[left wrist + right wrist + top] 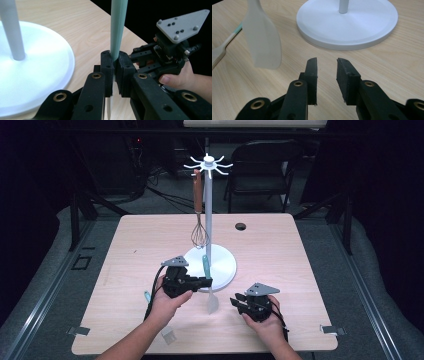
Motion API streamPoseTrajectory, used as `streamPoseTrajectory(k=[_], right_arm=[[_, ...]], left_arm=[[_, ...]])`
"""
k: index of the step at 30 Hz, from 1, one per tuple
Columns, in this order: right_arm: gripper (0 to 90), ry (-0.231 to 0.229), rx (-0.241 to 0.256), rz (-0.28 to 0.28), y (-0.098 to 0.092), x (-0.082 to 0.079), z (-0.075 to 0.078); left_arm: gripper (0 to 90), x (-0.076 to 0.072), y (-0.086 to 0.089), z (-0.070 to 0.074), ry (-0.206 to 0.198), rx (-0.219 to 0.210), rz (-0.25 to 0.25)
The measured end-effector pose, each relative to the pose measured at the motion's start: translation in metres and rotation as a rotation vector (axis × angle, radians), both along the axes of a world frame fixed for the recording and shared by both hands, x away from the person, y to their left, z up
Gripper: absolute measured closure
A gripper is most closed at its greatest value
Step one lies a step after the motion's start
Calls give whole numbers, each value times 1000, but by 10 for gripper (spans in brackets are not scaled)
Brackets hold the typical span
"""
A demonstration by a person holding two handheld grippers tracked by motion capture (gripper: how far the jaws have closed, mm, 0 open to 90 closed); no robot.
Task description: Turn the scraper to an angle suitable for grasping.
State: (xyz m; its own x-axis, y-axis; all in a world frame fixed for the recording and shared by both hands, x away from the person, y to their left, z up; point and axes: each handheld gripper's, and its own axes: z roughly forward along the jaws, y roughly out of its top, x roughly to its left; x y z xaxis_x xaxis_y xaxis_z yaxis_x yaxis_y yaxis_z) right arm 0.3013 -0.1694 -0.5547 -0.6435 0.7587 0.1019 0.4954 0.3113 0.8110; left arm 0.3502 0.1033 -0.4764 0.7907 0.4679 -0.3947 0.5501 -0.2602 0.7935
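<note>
Spatula in the left gripper, hook still to find

Spatula job, and by my read it was at the carry stage. The left gripper (199, 283) had its jaws closed tight on the mint-green handle of the spatula (207, 281), gripping it about midway down. From the left gripper view, the handle ran straight up out of the jaws and the pale blade hung down below them. In the high view, the blade sat at roughly 6 o'clock from the white stand (208, 235), just off the edge of its round base. I couldn't tell whether the tip was touching the table (280, 250) or floating just above it.

The right gripper (240, 301) was holding nothing. Its jaws stood partly apart, pointed toward the blade from about 4 o'clock of the stand base, near it but not touching.

A whisk (199, 217) already hung off one arm of the hook ring at the top, on the 9 o'clock side of the pole. Another mint-handled utensil (222, 48) lay flat on the table off to the left.

My guess for the next move: lift the spatula well up and get the handle end onto a free hook. That probably needed a flip or a regrip first, maybe with the empty gripper steadying the blade, while keeping clear of the whisk.
</note>
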Motion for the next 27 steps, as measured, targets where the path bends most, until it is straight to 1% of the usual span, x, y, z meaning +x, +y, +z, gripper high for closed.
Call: streamPoseTrajectory(k=[3,8,12,13,16,17,20,22,23,27], right_arm=[[700,2,-8,0,-1,0,0],[697,2,-6,-2,0,1,0],[697,3,-4,-4,-1,1,-1],[696,4,-3,-5,-1,1,-1],[695,6,5,-7,0,1,-1],[694,7,-6,-5,-1,1,-1],[690,8,-12,-4,-1,2,-1],[688,9,-9,-7,-1,2,-2],[688,10,-7,-7,-1,2,-2],[686,9,0,-14,0,2,-3]], left_arm=[[849,3,1,7,-10,8,0],[849,10,3,20,-27,10,2],[850,16,7,34,-40,7,2],[850,17,7,37,-43,1,4],[850,21,10,51,-57,-3,1],[849,22,10,55,-63,-4,-1],[849,26,11,69,-80,-1,-5],[850,28,10,79,-92,6,-13],[850,29,9,86,-106,12,-19],[850,33,6,104,-140,41,-31]])
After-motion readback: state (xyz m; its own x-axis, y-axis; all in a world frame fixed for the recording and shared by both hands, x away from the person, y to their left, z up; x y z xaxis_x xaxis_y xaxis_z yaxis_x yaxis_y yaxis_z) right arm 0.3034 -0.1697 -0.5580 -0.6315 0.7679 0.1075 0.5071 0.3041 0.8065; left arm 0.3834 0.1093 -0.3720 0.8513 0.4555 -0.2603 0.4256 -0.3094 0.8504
